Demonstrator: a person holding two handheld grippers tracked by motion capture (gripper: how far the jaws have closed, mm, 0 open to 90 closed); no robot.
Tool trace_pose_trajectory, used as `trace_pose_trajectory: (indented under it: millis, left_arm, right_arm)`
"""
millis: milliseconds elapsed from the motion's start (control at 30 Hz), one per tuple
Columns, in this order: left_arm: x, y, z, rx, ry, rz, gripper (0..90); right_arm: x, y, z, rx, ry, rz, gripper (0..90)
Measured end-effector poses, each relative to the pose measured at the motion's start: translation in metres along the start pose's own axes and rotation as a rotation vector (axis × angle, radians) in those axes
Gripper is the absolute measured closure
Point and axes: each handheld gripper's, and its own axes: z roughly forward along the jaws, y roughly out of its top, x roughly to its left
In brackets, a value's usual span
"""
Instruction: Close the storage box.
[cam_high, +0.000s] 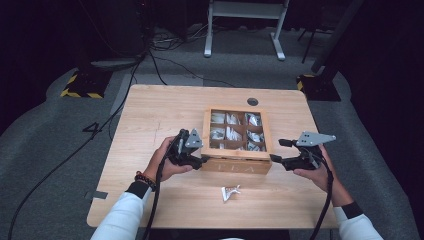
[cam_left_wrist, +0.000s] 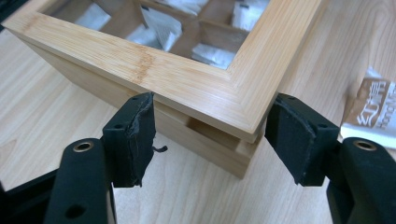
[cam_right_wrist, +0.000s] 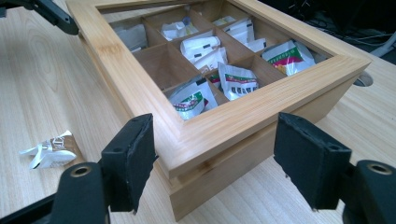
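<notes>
The wooden table (cam_high: 150, 115) carries everything, and the bamboo box (cam_high: 237, 165) is your landmark: it sits a little right of the table's middle, its windowed lid (cam_right_wrist: 219, 130) down over nine compartments of sachets (cam_right_wrist: 236, 81). Judging from the gripper views, the lid's near edge stands slightly proud of the base, which is likely why you have come in at the two front corners at once: it gives each side an edge to catch and lift evenly.

Your left gripper (cam_high: 200, 161) is at the box's front-left corner, hand low on the table and jaws pointing level toward the box. In the left gripper view its jaws straddle that corner, one pad (cam_left_wrist: 135, 135) at the front face, the other just off the side; I cannot tell whether either presses.

Your right gripper (cam_high: 275, 158) is at the front-right corner, hand likewise low. Its jaws stand apart on either side of the corner, clear of the wood.

One loose sachet (cam_high: 230, 192) lies on the table in front of the box, towards you, outside either grip.
</notes>
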Motion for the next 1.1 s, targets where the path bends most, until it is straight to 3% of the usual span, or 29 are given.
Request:
trace_pose_trajectory:
  millis: [267, 467, 667, 700, 733, 800, 833, 900, 1100]
  left_arm:
    - [-0.004, -0.005, 0.006, 0.022, 0.012, 0.010, 34.9]
    - [-0.003, -0.008, 0.002, -0.023, -0.006, -0.027, 35.8]
    - [-0.006, -0.013, 0.004, -0.008, 0.005, -0.022, 35.0]
    - [-0.007, -0.014, 0.004, -0.008, 0.005, -0.022, 34.7]
    - [-0.008, -0.016, 0.005, -0.009, 0.003, -0.030, 34.2]
    - [-0.009, -0.017, 0.006, -0.003, 0.005, -0.025, 33.9]
    - [-0.010, -0.018, 0.006, 0.001, 0.012, -0.021, 33.1]
    - [-0.012, -0.019, 0.005, 0.006, 0.028, -0.017, 30.6]
    - [-0.015, -0.021, -0.001, 0.011, 0.084, -0.017, 20.2]
  right_arm:
    - [0.003, -0.006, 0.007, 0.029, -0.001, 0.003, 33.4]
    - [0.002, -0.008, 0.009, 0.031, 0.007, 0.010, 33.3]
    - [0.002, -0.010, 0.009, 0.031, 0.021, 0.022, 33.3]
    - [0.003, -0.011, 0.012, 0.060, 0.022, 0.009, 31.4]
    - [0.008, -0.014, 0.019, 0.122, 0.015, -0.040, 32.5]
    - [0.010, -0.015, 0.020, 0.109, 0.019, -0.041, 34.5]
    - [0.010, -0.015, 0.019, 0.081, 0.033, -0.018, 35.1]
    - [0.008, -0.012, 0.014, 0.055, 0.019, -0.009, 34.0]
    - [0.008, -0.009, 0.007, 0.066, -0.006, -0.043, 29.8]
